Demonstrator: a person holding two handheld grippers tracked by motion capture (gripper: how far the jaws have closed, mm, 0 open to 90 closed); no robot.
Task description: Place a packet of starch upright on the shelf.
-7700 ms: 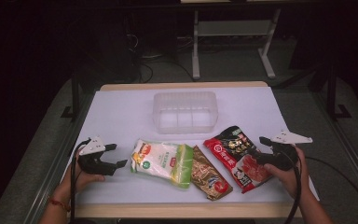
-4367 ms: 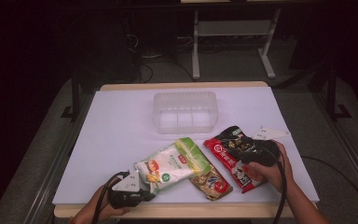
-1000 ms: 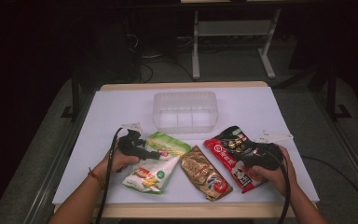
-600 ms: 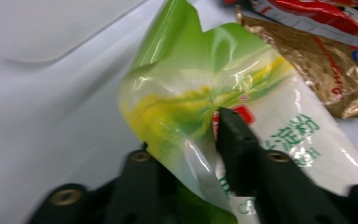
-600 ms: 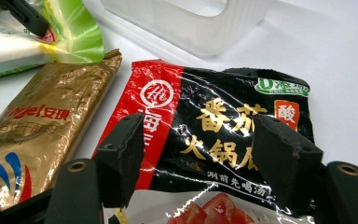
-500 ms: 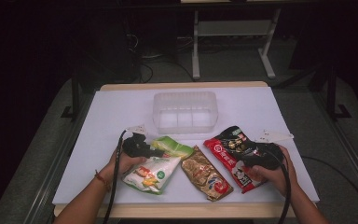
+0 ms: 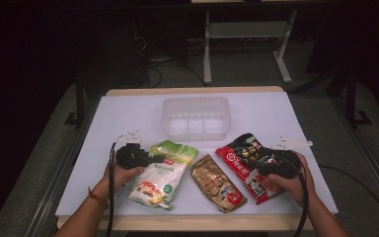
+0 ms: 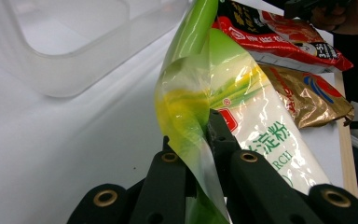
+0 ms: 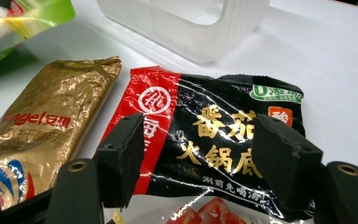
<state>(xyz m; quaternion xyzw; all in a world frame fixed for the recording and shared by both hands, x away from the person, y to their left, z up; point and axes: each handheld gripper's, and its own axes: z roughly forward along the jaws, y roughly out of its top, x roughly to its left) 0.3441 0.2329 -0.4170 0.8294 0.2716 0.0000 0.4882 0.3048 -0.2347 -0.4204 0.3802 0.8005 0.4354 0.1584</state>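
Observation:
A green and white bag (image 7: pixel 164 174) lies at the front left of the table. My left gripper (image 7: pixel 159 159) is shut on its green top edge; the jaws have just been closing with that edge between them. In the left gripper view the pinched film (image 8: pixel 191 107) stands up between the two jaws of my left gripper (image 8: pixel 198 137). A red and black packet (image 7: pixel 241 157) lies at the front right. My right gripper (image 7: pixel 257 157) stands open over it, and in the right gripper view the packet (image 9: pixel 223 100) lies between and below the spread jaws of my right gripper (image 9: pixel 199 140).
A gold packet (image 7: pixel 218 182) lies between the two bags, also seen as the gold packet (image 9: pixel 46 116) in the right gripper view. A clear plastic container (image 7: pixel 196 101) stands behind them at mid table. The white table top (image 7: pixel 123 113) runs bare to the left and back.
The left gripper has closed on the green bag's top edge and lifted it a little, shifting slightly right. The right hand has kept still.

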